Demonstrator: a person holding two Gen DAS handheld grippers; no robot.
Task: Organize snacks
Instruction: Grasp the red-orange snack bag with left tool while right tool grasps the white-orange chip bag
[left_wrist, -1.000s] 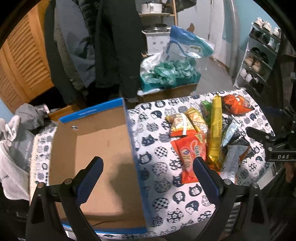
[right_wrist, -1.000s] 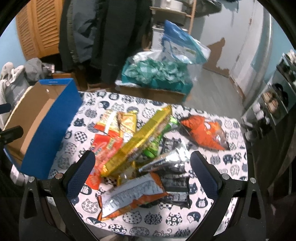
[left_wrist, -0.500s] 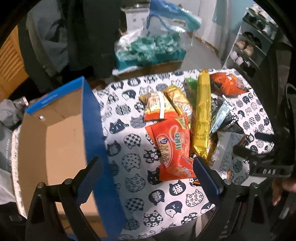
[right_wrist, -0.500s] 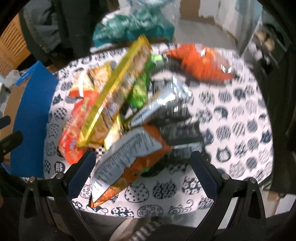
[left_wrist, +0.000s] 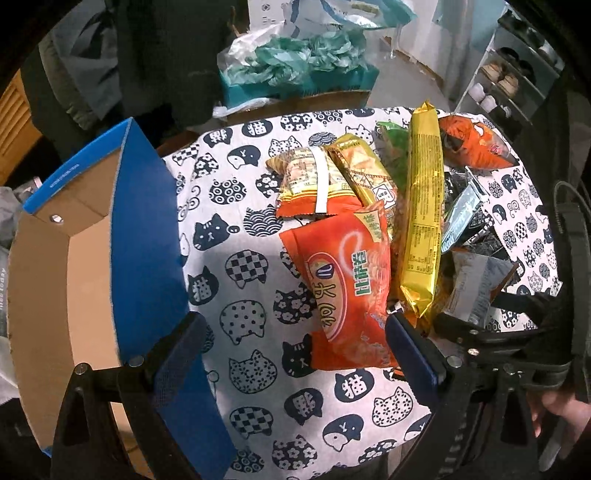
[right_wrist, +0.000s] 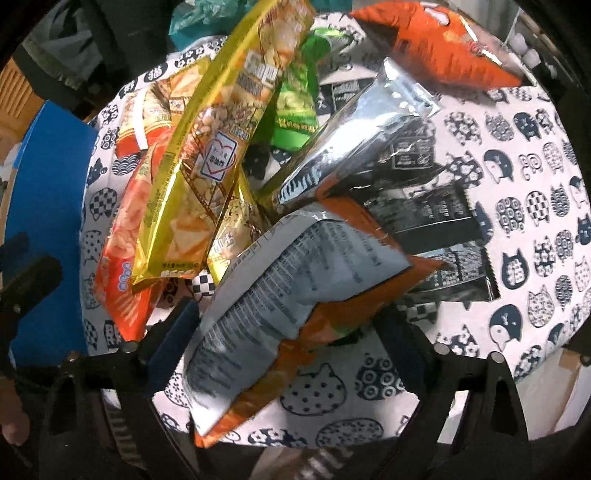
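Surface (left_wrist: 258, 266) under a cat-print cloth. Snack heap on its right half; blue-walled cardboard box (left_wrist: 144, 236) at the left edge, its inside bare as far as seen.

Left tongs (left_wrist: 291, 354) hang over the cloth between box and heap, jaws wide apart, nothing gripped. Left finger sits over the box wall. Right finger is at the lower corner of the red pack (left_wrist: 347, 288); I cannot tell if it touches.

Heap, left wrist view: red pack nearest the box, long gold pack (left_wrist: 424, 206) lying lengthwise beside it, two smaller yellow-orange packs (left_wrist: 325, 177) above the red one, green pack (left_wrist: 395, 147) partly under the gold one, orange bag (left_wrist: 472, 144) at the far corner, silver and black packs to the right.

Right tongs (right_wrist: 291, 325) are low over the near end of the heap. Jaws have just been closing in, not yet pinching: the orange bag with a grey label (right_wrist: 295, 288) lies between the fingers, left finger close to its edge, right finger mostly hidden behind it. Grip not made, as far as seen.

A hand (left_wrist: 565, 410) shows at the lower right edge of the left wrist view.
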